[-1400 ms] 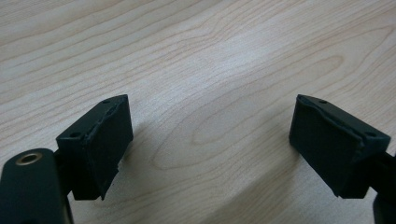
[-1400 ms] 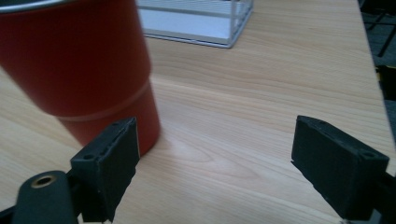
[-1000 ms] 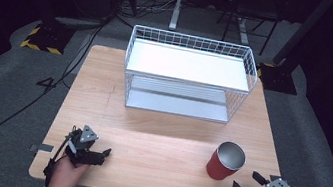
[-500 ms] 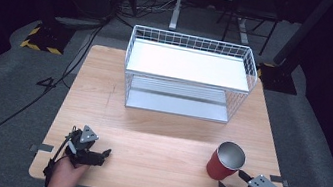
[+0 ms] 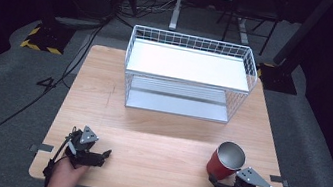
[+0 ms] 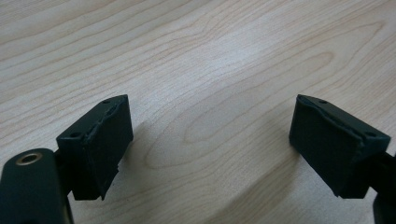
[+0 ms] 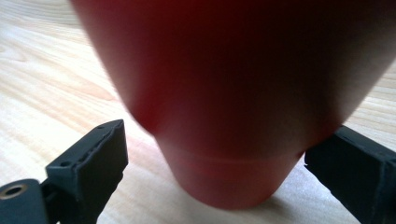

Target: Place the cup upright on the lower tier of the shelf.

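A red cup (image 5: 223,162) with a silvery inside stands upright on the wooden table (image 5: 156,142) near its front right corner. My right gripper (image 5: 217,183) sits low just in front of the cup, open, one jaw on each side of the cup's base. In the right gripper view the red cup (image 7: 233,93) looms close between the jaws of the right gripper (image 7: 217,161); the left jaw stands apart from it, the right jaw is very near it. My left gripper (image 5: 103,156) rests at the front left, open over bare wood, as the left gripper (image 6: 210,135) view confirms.
A white wire basket (image 5: 188,74) with a white shelf on top stands at the back middle of the table. Bare wood lies between the two grippers. Dark floor with cables and stands surrounds the table.
My right gripper has moved in from beyond the table's right front corner toward the cup and now straddles its base. The left gripper and the cup have stayed put.
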Tool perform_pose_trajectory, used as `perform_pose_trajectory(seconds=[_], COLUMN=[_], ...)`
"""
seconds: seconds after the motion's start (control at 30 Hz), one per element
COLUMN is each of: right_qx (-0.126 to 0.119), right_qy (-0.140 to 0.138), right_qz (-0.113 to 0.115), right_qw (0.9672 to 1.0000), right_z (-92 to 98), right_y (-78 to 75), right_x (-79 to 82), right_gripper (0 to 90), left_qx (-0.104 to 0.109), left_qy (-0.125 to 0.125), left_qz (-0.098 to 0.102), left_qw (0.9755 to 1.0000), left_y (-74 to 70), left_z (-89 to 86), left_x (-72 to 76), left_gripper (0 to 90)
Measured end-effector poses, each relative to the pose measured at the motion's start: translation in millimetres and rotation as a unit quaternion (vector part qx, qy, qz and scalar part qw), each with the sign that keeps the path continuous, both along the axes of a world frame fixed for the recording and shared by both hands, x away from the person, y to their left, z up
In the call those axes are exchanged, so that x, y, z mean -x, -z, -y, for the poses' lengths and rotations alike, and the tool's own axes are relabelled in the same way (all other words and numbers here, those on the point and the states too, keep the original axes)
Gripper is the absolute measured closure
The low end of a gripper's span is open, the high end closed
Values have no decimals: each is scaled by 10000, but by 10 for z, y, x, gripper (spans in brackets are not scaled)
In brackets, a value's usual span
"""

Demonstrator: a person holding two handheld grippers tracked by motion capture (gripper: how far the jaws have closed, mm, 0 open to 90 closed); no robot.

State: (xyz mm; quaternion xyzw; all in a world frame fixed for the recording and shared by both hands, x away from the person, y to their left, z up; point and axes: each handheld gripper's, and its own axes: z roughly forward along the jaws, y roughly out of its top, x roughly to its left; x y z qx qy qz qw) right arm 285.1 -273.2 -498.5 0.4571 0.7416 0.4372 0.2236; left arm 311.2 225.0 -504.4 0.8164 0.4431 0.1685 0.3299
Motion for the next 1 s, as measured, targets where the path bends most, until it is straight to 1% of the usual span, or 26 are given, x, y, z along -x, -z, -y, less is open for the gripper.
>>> perform_pose_trajectory(seconds=[0.07, 0.23, 0.37, 0.53, 0.6, 0.67, 0.9, 0.93, 1.0], right_qx=[-84, -132, -194, -228, -224, -254, -123, -83, -116], right_qy=[70, 157, 170, 193, 235, 238, 260, 233, 226], right_qz=[8, 44, -14, -48, -69, -91, -8, 41, 35], right_qw=[9999, 9998, 9997, 9995, 9994, 9994, 9996, 9997, 9997], right_z=[-12, -39, -47, -41, -34, -32, -49, -44, -36], right_y=[13, 32, 37, 34, 31, 31, 24, 18, 18], right_x=[-21, -49, -60, -65, -74, -77, -73, -71, -74], right_gripper=[66, 68, 81, 109, 148, 148, 166, 170, 171], left_qx=[-3, 2, 4, 2, 4, 5, 5, 0, 14], left_qy=[18, 23, 20, 25, 24, 24, 25, 26, 27], left_qz=[-12, -19, -14, -19, -19, -18, -19, -13, -6], left_qw=[10000, 10000, 10000, 10000, 10000, 10000, 10000, 10000, 10000], left_y=[-2, -2, -1, -2, -2, -2, -2, -2, 1], left_z=[-1, 0, 0, 0, 0, 0, 0, -1, 1], left_x=[4, 6, 6, 5, 5, 5, 5, 4, 0], left_gripper=[141, 141, 141, 141, 141, 141, 141, 141, 141])
